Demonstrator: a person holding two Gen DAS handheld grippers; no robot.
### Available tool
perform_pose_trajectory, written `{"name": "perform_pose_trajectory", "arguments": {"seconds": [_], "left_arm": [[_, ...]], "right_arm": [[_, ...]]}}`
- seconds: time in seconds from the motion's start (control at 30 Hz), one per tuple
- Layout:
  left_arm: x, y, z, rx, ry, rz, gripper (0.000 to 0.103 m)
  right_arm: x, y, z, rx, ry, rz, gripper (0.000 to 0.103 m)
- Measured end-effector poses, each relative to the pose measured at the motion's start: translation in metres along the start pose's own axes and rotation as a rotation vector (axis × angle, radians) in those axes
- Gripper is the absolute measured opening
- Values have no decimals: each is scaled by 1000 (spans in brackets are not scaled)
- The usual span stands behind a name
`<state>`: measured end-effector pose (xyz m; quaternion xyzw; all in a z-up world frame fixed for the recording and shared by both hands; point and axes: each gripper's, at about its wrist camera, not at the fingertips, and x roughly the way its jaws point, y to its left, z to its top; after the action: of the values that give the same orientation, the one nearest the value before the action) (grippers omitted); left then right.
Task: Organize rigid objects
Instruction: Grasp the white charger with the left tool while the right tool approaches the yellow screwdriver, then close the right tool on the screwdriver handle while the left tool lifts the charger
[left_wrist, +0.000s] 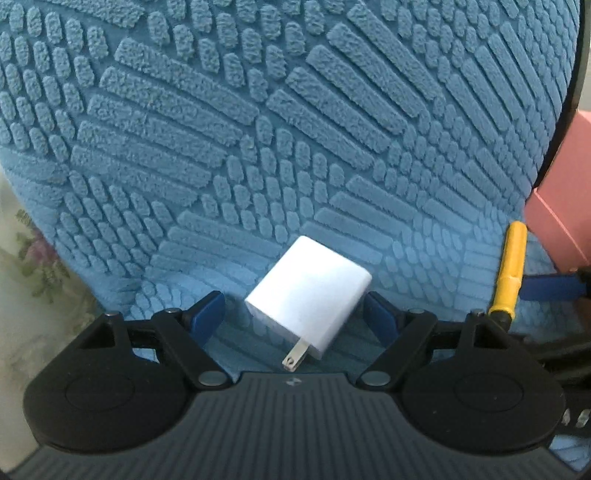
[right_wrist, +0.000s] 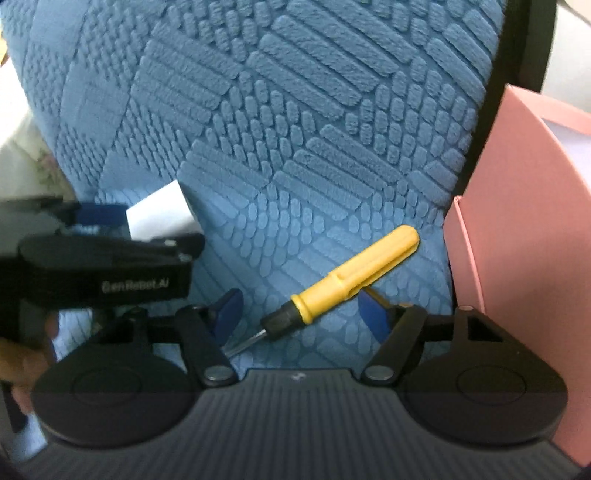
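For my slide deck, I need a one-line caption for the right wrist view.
Open right gripper straddles a yellow-handled screwdriver on blue textured fabric, pink box alongside.

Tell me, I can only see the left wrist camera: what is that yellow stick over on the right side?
Observer: It is a screwdriver. It has a yellow handle, a black collar and a thin metal shaft, and it lies on the blue cushion.
Operator: Is my other grabber holding it?
Observer: No. The right gripper is open, with one finger on each side of the screwdriver.
Operator: And the pink thing?
Observer: That is a pink box standing just right of the screwdriver. Its top looks open, with a pale inside.
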<state>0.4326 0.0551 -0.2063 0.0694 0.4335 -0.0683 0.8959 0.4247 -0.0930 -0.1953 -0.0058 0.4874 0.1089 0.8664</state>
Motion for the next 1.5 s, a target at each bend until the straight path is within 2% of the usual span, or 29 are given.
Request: {"name": "perform_pose_trajectory", "arguments": {"seconds": [0.07, 0.13, 0.17, 0.2, 0.23, 0.27, 0.4, 0.53, 0.67, 0.83, 1.0, 1.17, 1.5], "left_arm": [[4, 0, 1, -5, -3, -1, 86], [7, 2, 3, -5, -8, -9, 86], [10, 2, 6, -14, -7, -18, 85], [16, 0, 8, -25, -7, -29, 81], [17, -1, 9, -38, -10, -44, 77], [18, 0, 10, -37, -14, -47, 72], [16, -1, 8, -35, -13, -44, 71], [8, 0, 8, -84, 3, -35, 70], [2, 5, 8, -150, 15, -36, 67], [-20, 10, -3, -219, 9, -30, 66], [-46, 11, -16, -286, -4, -41, 64], [-75, 12, -40, -355, -3, -54, 63], [-109, -2, -78, -397, 5, -80, 62]], "right_arm": [[1, 3, -1, -26, -1, -19, 68], [2, 3, -1, -47, -9, -36, 59], [2, 3, -1, -47, -11, -33, 57], [2, 2, -1, -48, -10, -32, 53], [1, 0, -1, -47, -10, -30, 44], [-1, -1, -1, -42, -10, -27, 41], [-7, -9, -3, -20, -3, -16, 36], [-14, -17, -7, 2, 4, -13, 31], [-30, -30, -15, 20, 2, -11, 29], [-48, -26, -23, -17, -38, -33, 28], [-58, -22, -34, 2, -33, -16, 20], [-71, -18, -46, 10, -34, 12, 20], [-99, -9, -72, -9, -30, 56, 19]]}}
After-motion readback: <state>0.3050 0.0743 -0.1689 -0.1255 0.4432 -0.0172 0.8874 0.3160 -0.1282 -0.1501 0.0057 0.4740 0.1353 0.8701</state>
